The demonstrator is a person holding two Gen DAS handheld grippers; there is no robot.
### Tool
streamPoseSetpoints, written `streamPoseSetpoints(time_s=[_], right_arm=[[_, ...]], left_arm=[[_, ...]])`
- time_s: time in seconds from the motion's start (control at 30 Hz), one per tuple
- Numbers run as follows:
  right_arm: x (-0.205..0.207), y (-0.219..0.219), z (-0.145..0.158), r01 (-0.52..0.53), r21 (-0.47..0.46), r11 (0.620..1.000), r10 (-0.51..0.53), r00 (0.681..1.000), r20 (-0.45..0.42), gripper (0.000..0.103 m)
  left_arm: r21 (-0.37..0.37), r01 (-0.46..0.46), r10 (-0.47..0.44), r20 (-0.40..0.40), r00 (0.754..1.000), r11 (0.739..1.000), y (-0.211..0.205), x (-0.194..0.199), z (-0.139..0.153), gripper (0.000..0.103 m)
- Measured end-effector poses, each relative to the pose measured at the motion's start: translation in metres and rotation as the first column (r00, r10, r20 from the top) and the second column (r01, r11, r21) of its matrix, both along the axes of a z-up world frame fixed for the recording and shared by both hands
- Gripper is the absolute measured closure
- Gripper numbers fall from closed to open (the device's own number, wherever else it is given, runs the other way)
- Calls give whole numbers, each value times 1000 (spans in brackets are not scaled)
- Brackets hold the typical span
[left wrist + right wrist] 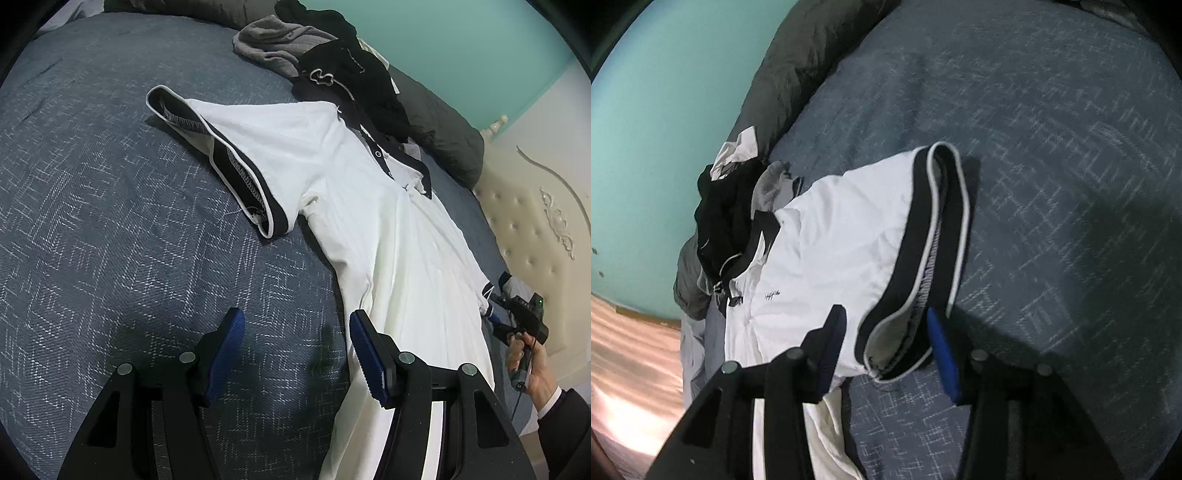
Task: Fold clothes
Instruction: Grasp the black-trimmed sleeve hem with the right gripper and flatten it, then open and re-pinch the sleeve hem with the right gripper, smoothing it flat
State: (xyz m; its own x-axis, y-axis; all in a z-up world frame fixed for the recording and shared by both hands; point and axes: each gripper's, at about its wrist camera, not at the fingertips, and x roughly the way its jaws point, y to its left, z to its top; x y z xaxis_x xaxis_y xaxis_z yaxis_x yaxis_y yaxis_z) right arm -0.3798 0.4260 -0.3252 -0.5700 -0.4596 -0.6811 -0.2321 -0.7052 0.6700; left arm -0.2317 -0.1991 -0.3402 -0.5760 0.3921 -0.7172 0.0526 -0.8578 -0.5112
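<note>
I have a white polo shirt lying spread on the blue-grey patterned bedspread, its dark collar toward one o'clock in the left wrist view and its body running down toward five o'clock. One sleeve, edged with a dark cuff, lies out flat toward ten o'clock. My left gripper has its jaws standing apart with nothing between them; its right finger rests at the shirt's side edge, the left one over bare bedspread. In the right wrist view my right gripper straddles the other sleeve's dark cuff: the jaws are released, with the cuff's end lying between the fingers, and I cannot see the pads pressing on it. That picture is slightly blurred. A heap of black and grey clothes sits beyond the collar at twelve o'clock, touching it. At four o'clock in the left view I see a hand in a dark sleeve holding the other gripper's handle, before a cream tufted headboard.
</note>
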Motion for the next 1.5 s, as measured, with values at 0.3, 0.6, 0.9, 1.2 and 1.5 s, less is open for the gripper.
streamPoseSetpoints(time_s=[0.3, 0.6, 0.9, 1.2, 1.5], right_arm=[[6, -12, 18, -8, 121, 993, 17, 997, -71, 102], [17, -17, -2, -34, 238, 971, 29, 999, 25, 102], [18, -9, 7, 19, 277, 961, -15, 1000, -17, 102], [14, 4, 2, 29, 128, 991, -30, 1000, 3, 82], [-7, 25, 24, 121, 202, 972, -108, 991, -73, 74]], left_arm=[[2, 1, -1, -1, 1000, 1000, 0, 0, 1, 40], [3, 3, -3, 1, 1000, 1000, 0, 0, 2, 40], [6, -4, 4, 1, 1000, 1000, -7, 2, 3, 40], [8, -1, 1, 2, 1000, 1000, -10, 5, 3, 40], [6, -4, 4, 4, 1000, 1000, -12, 6, 4, 39]])
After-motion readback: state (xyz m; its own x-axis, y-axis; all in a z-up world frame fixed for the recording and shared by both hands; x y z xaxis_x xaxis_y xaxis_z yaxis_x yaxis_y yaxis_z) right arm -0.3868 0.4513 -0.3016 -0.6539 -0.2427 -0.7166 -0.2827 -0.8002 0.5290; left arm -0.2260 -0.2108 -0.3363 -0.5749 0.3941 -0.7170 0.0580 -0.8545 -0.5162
